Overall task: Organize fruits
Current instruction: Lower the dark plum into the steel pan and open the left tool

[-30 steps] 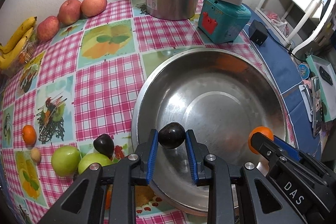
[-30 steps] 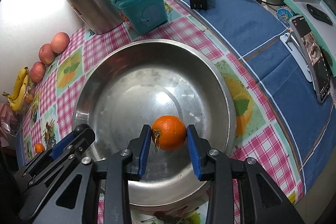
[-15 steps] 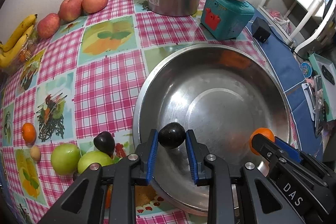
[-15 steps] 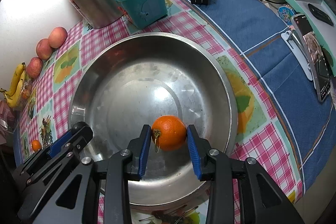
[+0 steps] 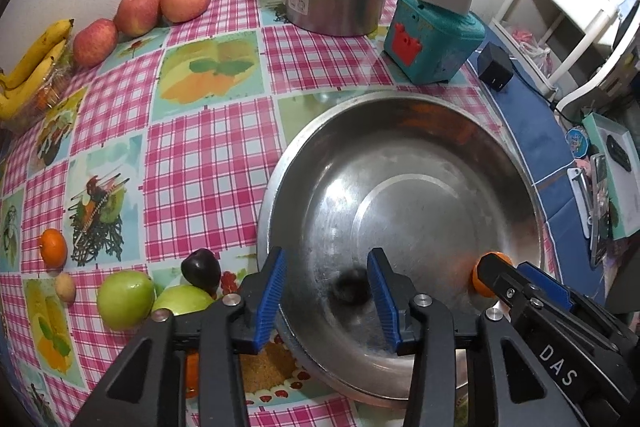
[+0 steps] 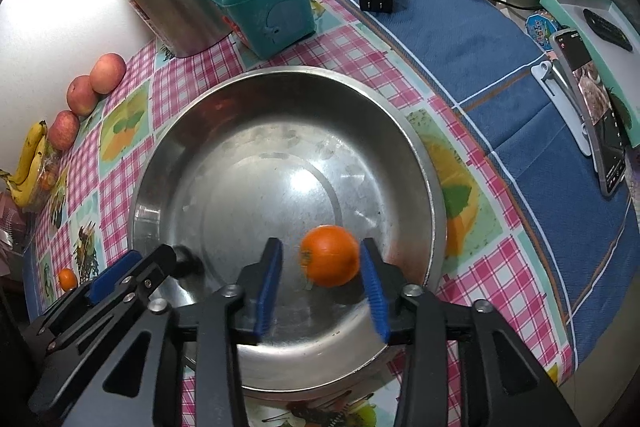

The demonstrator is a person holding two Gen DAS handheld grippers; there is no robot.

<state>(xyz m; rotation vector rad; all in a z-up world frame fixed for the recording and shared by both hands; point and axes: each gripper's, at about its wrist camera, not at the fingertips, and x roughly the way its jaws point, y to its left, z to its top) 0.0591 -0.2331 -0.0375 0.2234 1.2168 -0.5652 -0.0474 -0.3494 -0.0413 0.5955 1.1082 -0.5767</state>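
Both claws point down over the steel basin (image 5: 400,155) on the checked desk (image 5: 208,163), and both are opening.

The left claw (image 5: 327,291) has its blue pads clear of the dark plum (image 5: 352,289), which shows only as a smeared dark blob in the basin between them, its outline too blurred to read. From the right wrist view that plum is mostly hidden behind the left claw's black frame.

The right claw (image 6: 322,275) stands spread around the orange (image 6: 330,255), slightly motion-blurred, close to the right-hand pad with a clear gap on the other side; whether it touches that pad cannot be told. In the left wrist view only a sliver of the orange peeks past the right claw.

Left of the basin lie a second plum (image 5: 201,267), two green apples (image 5: 125,299), the nearer one partly covered by the claw, and a small orange (image 5: 53,246). Bananas (image 5: 32,63) are cut off at the frame edge.
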